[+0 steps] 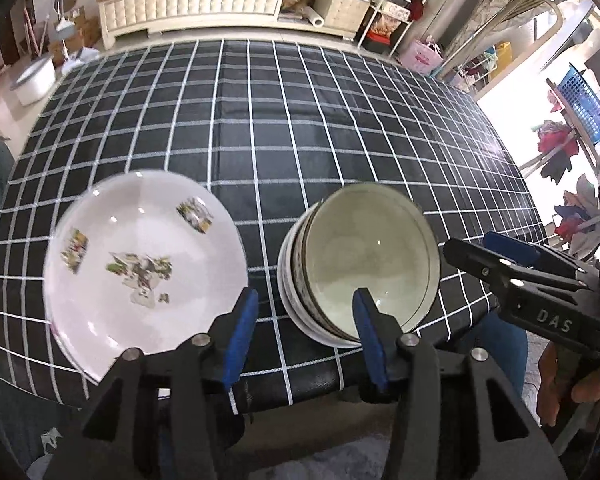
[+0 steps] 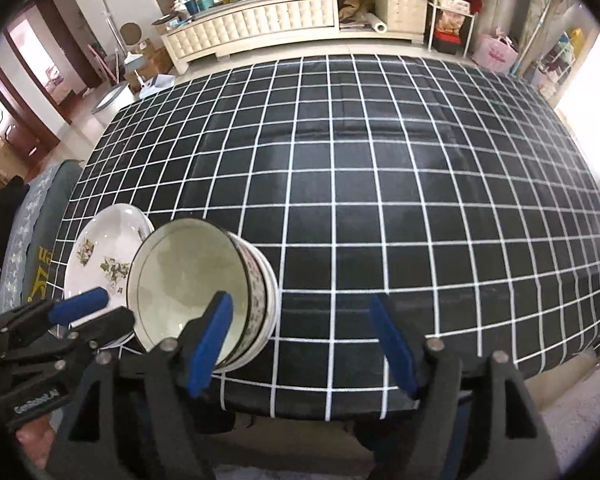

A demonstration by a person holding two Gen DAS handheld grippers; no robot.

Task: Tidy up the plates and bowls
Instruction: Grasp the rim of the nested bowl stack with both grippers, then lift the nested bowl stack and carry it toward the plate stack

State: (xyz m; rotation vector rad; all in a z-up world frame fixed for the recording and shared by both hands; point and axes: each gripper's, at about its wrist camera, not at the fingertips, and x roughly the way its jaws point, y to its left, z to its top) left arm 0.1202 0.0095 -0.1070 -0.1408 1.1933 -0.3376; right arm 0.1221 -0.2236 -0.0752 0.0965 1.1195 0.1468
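A white plate with flower decals (image 1: 144, 264) lies near the table's front edge, with a second rim showing under it. To its right stands a stack of pale bowls with patterned sides (image 1: 364, 264). My left gripper (image 1: 306, 336) hovers above the gap between them. It is open, with only tablecloth between its blue pads (image 1: 244, 336). My right gripper (image 2: 302, 340) is open too, just right of the bowls (image 2: 196, 284), and its left pad crosses their near rim in the picture. Each gripper shows in the other's view: the right gripper (image 1: 488, 248) and the left gripper (image 2: 88, 314) over the plate (image 2: 100, 256).
The table (image 1: 300, 120) wears a black cloth with a white grid; its front edge runs just below the dishes. A cream cabinet (image 2: 284, 20) lines the far wall. A blue basket (image 1: 584, 100) hangs at the right, and a pale tub (image 1: 36, 80) stands on the floor at left.
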